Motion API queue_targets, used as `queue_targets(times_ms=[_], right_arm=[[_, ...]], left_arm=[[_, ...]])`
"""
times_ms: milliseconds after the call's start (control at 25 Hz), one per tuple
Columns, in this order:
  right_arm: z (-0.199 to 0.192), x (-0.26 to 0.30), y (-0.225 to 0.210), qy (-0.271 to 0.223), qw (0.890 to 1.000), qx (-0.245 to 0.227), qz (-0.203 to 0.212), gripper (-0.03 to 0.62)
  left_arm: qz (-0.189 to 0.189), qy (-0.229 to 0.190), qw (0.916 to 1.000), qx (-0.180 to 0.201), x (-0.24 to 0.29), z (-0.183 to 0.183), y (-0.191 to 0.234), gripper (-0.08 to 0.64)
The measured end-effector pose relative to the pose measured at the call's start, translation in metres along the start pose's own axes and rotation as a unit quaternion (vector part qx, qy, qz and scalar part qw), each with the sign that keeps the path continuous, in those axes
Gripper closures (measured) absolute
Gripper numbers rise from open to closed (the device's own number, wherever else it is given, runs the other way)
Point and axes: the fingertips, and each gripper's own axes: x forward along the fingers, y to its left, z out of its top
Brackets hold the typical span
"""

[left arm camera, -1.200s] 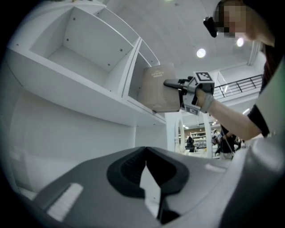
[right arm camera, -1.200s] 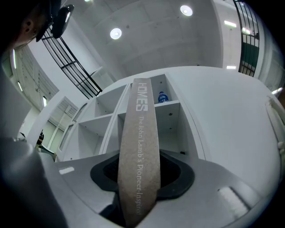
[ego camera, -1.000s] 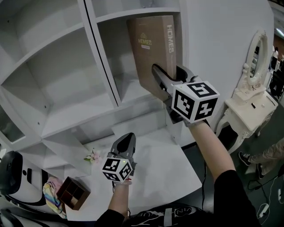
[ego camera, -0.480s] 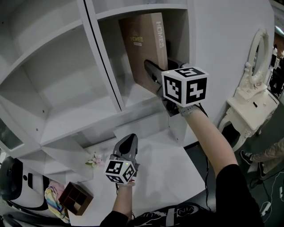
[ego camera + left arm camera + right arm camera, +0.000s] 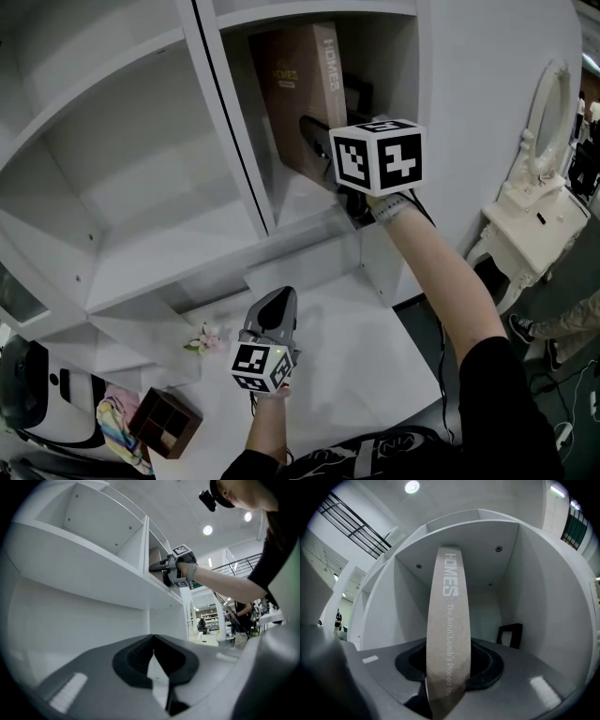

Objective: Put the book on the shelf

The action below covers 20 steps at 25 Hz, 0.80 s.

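At the far left, low on the white counter (image 5: 356,366), sits a dark wooden box (image 5: 167,422) divided into small compartments, with a little sprig of pale flowers (image 5: 204,339) lying a bit further in. Next comes the left gripper (image 5: 278,298), held over the counter and pointing toward the shelf (image 5: 230,122). Its jaws are pressed together with nothing between them.

The book (image 5: 300,94) stands inside the shelf's right-hand compartment, just right of the vertical divider, upright with a slight lean. It is a tall, thin hardback with a plain tan-brown cover. "HOMES" runs down the spine in pale capitals, with a smaller line of lettering beneath, and a small pale emblem and title sit on the front cover. Its spine faces outward. The right gripper (image 5: 314,136) pinches the book low down across the spine, one jaw on each cover. Whether the book's lower edge rests on the shelf board cannot be made out.

Behind it, against the compartment's back right corner, leans a small black picture frame (image 5: 356,94). Further right, well apart from the shelf, is a white dressing table (image 5: 530,220) with an oval mirror (image 5: 544,122).
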Motion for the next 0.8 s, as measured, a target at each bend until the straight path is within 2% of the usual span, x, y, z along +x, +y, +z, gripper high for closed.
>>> queue_targets(times_ms=[280, 680, 800], right_arm=[[-0.004, 0.023, 0.002, 0.017, 1.0, 0.002, -0.005, 0.413], [-0.007, 0.031, 0.001, 0.012, 1.0, 0.006, -0.006, 0.408], [-0.014, 0.027, 0.003, 0.01, 1.0, 0.014, 0.013, 0.348]], left_arm=[[0.008, 0.005, 0.9999, -0.011, -0.008, -0.004, 0.013, 0.56], [0.015, 0.013, 0.9998, -0.006, -0.019, -0.005, 0.018, 0.56], [0.022, 0.018, 0.9996, -0.003, -0.025, -0.006, 0.019, 0.56]])
